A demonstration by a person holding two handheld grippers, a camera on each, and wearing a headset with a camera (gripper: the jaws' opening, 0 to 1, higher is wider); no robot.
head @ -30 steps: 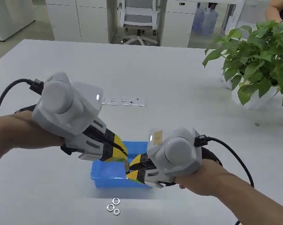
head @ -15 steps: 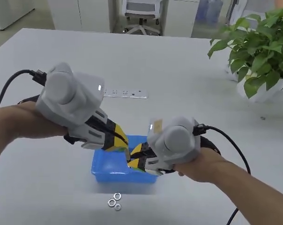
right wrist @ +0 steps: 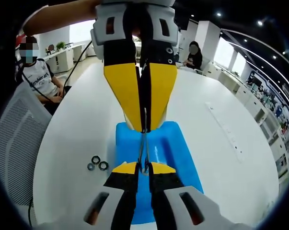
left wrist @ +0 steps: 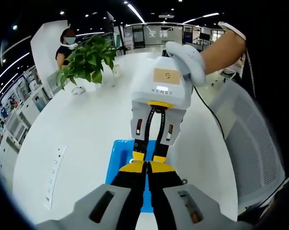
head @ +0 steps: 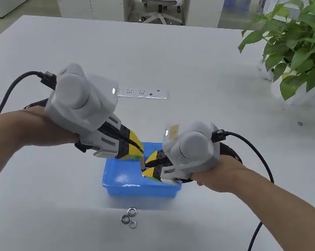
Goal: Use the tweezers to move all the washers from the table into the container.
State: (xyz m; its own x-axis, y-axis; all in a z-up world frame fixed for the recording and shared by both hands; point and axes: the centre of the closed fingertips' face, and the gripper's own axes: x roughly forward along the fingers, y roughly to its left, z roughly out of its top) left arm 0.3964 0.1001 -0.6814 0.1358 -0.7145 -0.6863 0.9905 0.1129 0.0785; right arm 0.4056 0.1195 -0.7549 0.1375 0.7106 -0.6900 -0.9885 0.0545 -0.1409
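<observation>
- We see a white table [head: 209, 63] in an open office, with a potted plant [head: 293, 36] at its far right and a power strip [head: 141, 94] beyond the grippers.
- The blue container [head: 123, 183] sits on the table under both gripper tips.
- The left gripper [head: 138, 152] and right gripper [head: 148, 170] meet tip to tip over the container. Both jaw pairs are pressed together, each pinching 1 end of the tweezers.
- The tweezers [right wrist: 144, 139] are thin metal, long axis running straight from 1 gripper's jaws to the other's. We cannot tell which end is the tip.
- 3 washers [head: 129, 217] lie clustered on the table just outside the container's near wall.
</observation>
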